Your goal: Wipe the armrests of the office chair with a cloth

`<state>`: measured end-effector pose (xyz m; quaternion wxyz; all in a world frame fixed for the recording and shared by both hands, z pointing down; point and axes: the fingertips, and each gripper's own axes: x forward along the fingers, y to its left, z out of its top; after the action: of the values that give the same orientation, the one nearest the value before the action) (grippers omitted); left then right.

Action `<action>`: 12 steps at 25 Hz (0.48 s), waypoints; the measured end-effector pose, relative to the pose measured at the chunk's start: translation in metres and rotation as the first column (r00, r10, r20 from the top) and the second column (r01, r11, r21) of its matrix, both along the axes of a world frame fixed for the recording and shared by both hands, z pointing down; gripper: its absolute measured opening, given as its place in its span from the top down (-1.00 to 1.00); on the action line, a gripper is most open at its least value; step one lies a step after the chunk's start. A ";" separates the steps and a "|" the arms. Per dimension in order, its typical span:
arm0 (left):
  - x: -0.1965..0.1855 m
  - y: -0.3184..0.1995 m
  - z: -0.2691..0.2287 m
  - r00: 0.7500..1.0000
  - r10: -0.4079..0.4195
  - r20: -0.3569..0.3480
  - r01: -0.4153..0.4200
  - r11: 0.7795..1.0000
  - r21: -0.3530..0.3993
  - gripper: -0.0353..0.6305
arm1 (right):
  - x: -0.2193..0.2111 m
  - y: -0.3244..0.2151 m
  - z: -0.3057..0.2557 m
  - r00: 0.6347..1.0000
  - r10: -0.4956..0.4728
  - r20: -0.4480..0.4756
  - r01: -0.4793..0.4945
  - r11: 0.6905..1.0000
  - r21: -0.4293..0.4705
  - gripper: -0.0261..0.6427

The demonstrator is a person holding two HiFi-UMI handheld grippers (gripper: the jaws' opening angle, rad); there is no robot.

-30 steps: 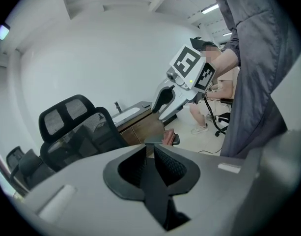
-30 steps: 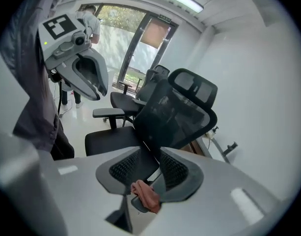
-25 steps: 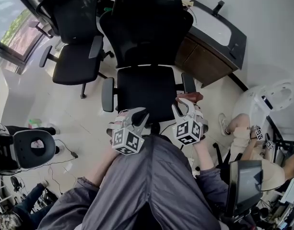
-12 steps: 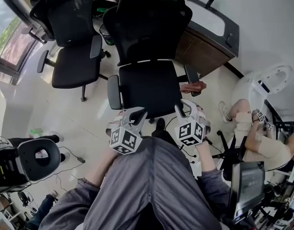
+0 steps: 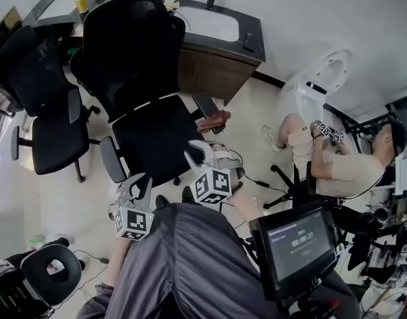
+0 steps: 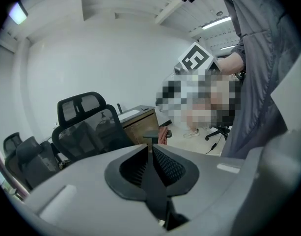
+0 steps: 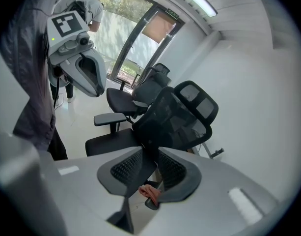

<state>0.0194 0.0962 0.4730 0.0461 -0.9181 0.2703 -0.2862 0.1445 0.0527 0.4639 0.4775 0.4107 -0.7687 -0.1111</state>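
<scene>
A black mesh office chair faces a person in grey clothes who holds a gripper in each hand. A small crumpled reddish-brown cloth lies loose on the front end of the chair's black padded armrest, the one nearer the cabinet. Neither gripper touches the cloth.

The right gripper hovers over the seat's front corner, near the cloth but apart from it. Its black ribbed fingers stand apart. They have just been closing a little with nothing between them. Seen along them, the cloth lies farther off, beyond the gap.

The left gripper hangs just beside the opposite armrest. Its fingers are pressed together on nothing.

No wiping appears to be under way. The pictures cannot show whether either armrest has been wiped. Likely the cloth must be gripped before any wiping goes on, and the opposite armrest bears no cloth.

The only container is a white basin in the dark-topped cabinet behind the chair. Its contents are too small to make out.
</scene>
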 end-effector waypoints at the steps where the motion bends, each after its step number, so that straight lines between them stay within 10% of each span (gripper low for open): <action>1: 0.003 -0.001 0.000 1.000 0.004 0.000 -0.004 1.000 0.001 0.75 | 0.002 -0.002 -0.002 1.000 -0.003 -0.003 0.003 1.000 0.004 0.61; 12: 0.013 -0.006 -0.005 1.000 0.024 0.010 -0.024 0.999 0.024 0.75 | 0.000 -0.011 -0.009 1.000 -0.020 0.006 0.020 1.000 0.023 0.64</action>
<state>0.0325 0.0902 0.4675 0.0620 -0.9192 0.2626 -0.2870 0.1441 0.0415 0.4551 0.4693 0.4090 -0.7729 -0.1234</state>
